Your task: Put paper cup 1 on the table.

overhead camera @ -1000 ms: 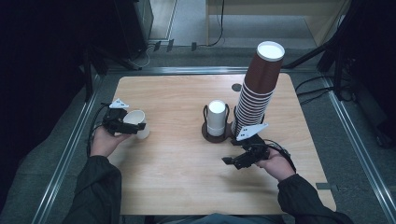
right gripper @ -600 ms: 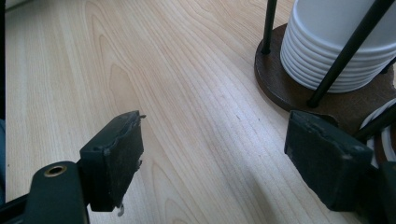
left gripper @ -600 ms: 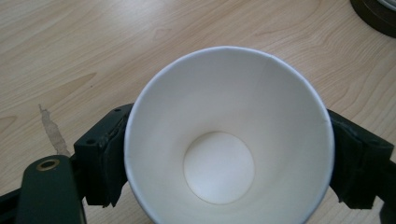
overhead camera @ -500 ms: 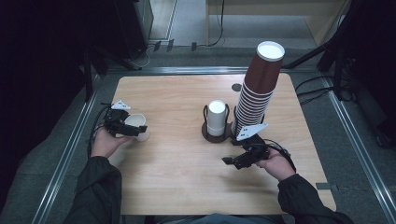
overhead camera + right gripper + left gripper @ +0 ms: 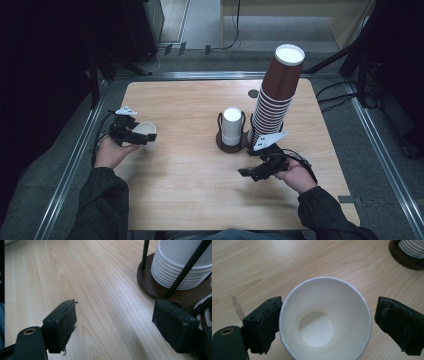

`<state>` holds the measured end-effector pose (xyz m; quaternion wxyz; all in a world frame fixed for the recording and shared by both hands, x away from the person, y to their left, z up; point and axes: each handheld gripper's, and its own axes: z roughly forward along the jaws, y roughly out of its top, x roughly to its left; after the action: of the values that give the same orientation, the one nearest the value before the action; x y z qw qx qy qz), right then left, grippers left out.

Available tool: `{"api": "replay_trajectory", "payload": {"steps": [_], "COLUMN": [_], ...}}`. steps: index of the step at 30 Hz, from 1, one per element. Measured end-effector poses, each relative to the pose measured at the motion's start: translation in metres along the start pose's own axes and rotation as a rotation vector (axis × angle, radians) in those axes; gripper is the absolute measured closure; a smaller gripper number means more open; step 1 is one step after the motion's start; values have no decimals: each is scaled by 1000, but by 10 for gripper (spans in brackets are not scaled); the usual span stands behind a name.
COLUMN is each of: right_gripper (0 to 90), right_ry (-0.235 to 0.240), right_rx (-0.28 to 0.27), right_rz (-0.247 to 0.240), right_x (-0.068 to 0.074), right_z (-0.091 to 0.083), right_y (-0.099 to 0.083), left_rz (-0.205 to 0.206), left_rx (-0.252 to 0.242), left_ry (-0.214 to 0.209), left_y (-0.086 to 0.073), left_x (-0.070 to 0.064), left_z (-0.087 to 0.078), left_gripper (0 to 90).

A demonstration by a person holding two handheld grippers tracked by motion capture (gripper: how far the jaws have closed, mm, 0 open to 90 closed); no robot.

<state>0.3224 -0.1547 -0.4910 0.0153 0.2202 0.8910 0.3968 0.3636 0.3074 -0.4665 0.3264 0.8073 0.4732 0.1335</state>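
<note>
Paper cup point(image 5: 324, 320) sits between the jaws of the left gripper point(image 5: 134, 134), mouth facing the left gripper view's camera, white inside; one jaw touches the cup wall, the other stands clear with a gap, so jaws apart, no clamp; in the high view the cup point(image 5: 145, 133) is at the table's left side, near the edge, tilted on its side in front of the left hand point(image 5: 111, 152); right gripper point(image 5: 256, 171) hovers low over the wooden table point(image 5: 190, 190) at the right, jaws wide apart, nothing between them but bare wood; just beyond it a wire holder point(image 5: 232, 135) with stacked white cups point(image 5: 180, 267) on a dark round base; tall brown cup stack point(image 5: 276, 95) just beside the holder.
</note>
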Motion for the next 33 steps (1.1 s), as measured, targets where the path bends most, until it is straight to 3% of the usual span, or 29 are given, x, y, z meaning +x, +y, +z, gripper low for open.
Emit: {"api": "replay_trajectory", "payload": {"steps": [7, 10, 13, 19, 23, 30, 33], "right_gripper": [198, 196, 189, 178, 142, 155, 182], "right_ry": [9, 17, 32, 45, 122, 65, 44], "right_rx": [-6, 5, -5, -30, -34, -80, -77], "right_rz": [21, 55, 63, 13, -7, 16, 34], "right_x": [-1, -3, -2, 1, 0, -6, -10], "right_z": [-2, -4, -8, -18, -30, -54, -63], "right_y": [0, 2, 3, 6, 8, 8, 7], "left_rz": [-10, -7, -2, 43, 56, 32, 31], "left_rx": [-36, -34, -37, -22, -28, -29, -23], "left_ry": [-15, -14, -49, -91, -114, -203, -219], "left_y": [10, 15, 18, 24, 27, 26, 24], "left_x": [-2, -9, -17, -36, -47, -62, -69], "left_z": [-22, -28, -31, -30, -30, -23, -18], "left_gripper": [86, 126, 126, 132, 134, 131, 127]}}
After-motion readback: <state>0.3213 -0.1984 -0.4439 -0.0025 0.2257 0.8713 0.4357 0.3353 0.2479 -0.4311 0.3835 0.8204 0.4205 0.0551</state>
